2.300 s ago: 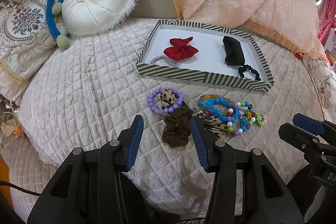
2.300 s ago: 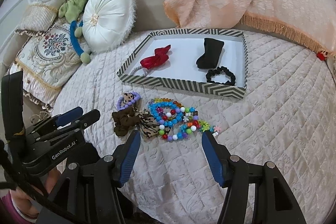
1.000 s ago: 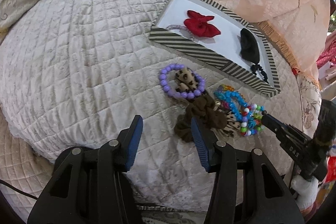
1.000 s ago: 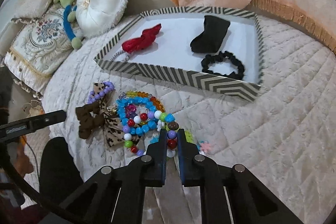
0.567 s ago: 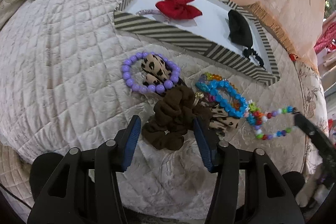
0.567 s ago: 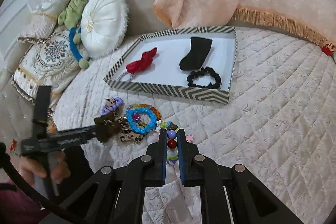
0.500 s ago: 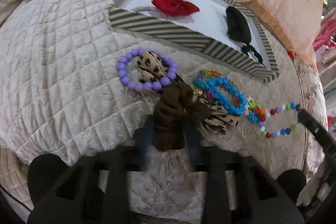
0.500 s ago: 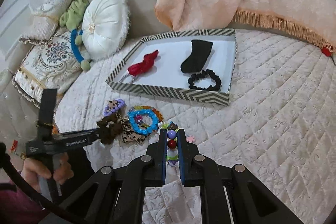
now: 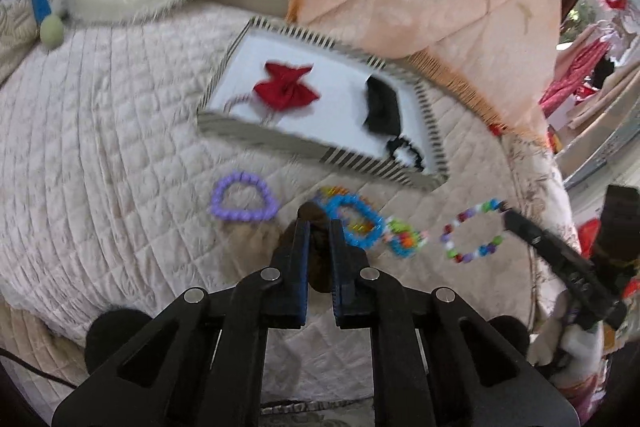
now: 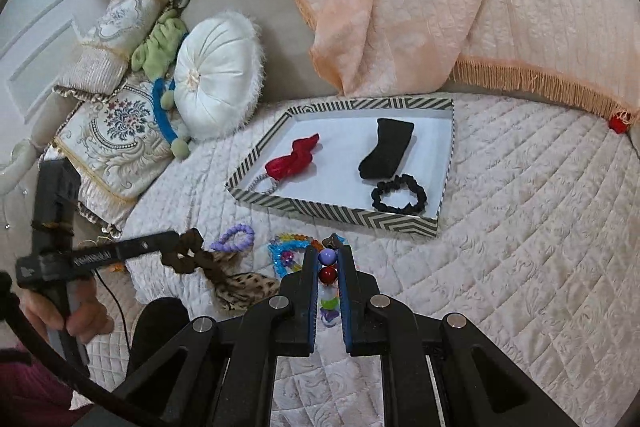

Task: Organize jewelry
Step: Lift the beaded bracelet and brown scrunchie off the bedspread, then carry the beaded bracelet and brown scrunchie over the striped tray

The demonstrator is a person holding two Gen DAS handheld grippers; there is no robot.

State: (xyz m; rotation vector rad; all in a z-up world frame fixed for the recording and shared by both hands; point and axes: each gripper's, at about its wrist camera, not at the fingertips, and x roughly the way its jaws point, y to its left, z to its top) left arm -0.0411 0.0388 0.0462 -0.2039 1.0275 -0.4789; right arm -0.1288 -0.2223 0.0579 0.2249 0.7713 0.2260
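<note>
Brown scrunchie (image 10: 188, 253) pinched in left gripper (image 9: 319, 227), beaded bracelet (image 9: 472, 233) in right gripper (image 10: 328, 263); striped tray (image 10: 340, 213) lies ahead of both.

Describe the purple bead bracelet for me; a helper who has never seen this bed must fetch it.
Start at the striped shallow tray on the quilted cream bedspread. On the quilt in front of the tray's red-bow end lies the purple bead bracelet. It is a single-colour lilac loop, lying apart from the blue bead bracelet and the multicoloured strands.
</note>
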